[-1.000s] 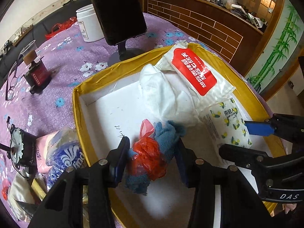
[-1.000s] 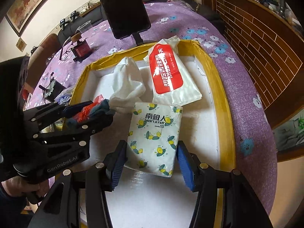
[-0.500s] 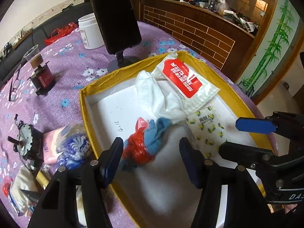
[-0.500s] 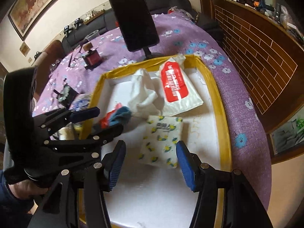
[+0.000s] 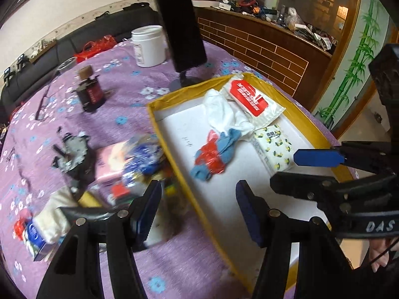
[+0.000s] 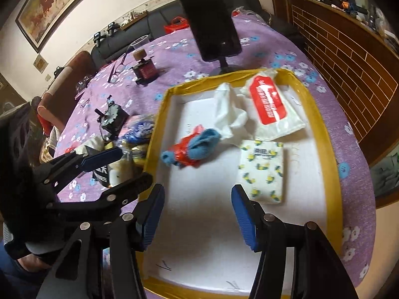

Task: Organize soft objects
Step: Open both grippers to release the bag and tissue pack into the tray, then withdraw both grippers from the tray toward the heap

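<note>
Left of the tray, a loose pile of soft packets lies on the purple flowered tablecloth; its contents are blurred in the left wrist view, but a pink pack and a blue-and-white wrapped item can be made out. The pile sits just outside the tray's left wall.

The left gripper hangs above that wall with its jaws apart and nothing between them; the jaws have just been opening. Its left pad is over the pile, its right pad over the tray floor.

The yellow-rimmed tray has a white floor and holds four soft items. The red-and-blue cloth bundle lies in the left part of the floor, apart from both grippers, ahead of the fingertips. Behind it, and touching it, is a crumpled white cloth. Further right, a white pack with a red label rests against the far wall. In front of this lies the lemon-print tissue pack.

The right gripper is held over the near tray floor, jaws apart and empty. The tissue pack lies just ahead of its right pad, not touching it.
</note>
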The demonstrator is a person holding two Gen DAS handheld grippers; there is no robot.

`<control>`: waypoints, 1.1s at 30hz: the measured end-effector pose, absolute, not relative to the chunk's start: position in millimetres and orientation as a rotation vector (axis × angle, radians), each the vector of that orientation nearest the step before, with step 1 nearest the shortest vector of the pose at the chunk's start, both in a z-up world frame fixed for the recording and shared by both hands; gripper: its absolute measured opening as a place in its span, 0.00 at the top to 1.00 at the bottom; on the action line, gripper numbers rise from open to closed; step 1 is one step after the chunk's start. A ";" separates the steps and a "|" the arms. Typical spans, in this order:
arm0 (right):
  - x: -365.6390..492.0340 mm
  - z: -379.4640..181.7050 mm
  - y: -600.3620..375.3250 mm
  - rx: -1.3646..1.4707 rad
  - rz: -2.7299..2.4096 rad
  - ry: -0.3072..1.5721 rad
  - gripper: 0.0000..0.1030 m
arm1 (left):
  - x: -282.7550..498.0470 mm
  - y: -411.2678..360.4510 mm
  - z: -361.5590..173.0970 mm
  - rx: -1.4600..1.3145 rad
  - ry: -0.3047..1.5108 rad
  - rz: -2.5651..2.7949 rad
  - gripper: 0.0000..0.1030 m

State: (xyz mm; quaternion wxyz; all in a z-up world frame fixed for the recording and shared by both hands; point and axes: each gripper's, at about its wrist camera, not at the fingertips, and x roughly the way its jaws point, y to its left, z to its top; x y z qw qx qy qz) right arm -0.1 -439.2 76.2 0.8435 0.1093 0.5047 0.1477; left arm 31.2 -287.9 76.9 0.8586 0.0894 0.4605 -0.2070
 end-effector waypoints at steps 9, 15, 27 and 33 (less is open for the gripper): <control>-0.3 84.1 -396.8 0.210 0.375 1.054 0.42 | 11.7 -236.6 90.4 0.153 0.944 -0.377 0.41; -1.2 88.0 -368.3 0.195 0.414 1.050 0.42 | 1.8 -199.3 96.5 0.112 0.933 -0.332 0.41; -6.8 81.3 -310.5 0.155 0.473 1.081 0.41 | -14.6 -122.8 92.0 0.021 0.941 -0.236 0.40; -10.2 78.1 -281.7 0.155 0.493 1.089 0.41 | -16.2 -74.5 93.7 0.002 0.934 -0.181 0.40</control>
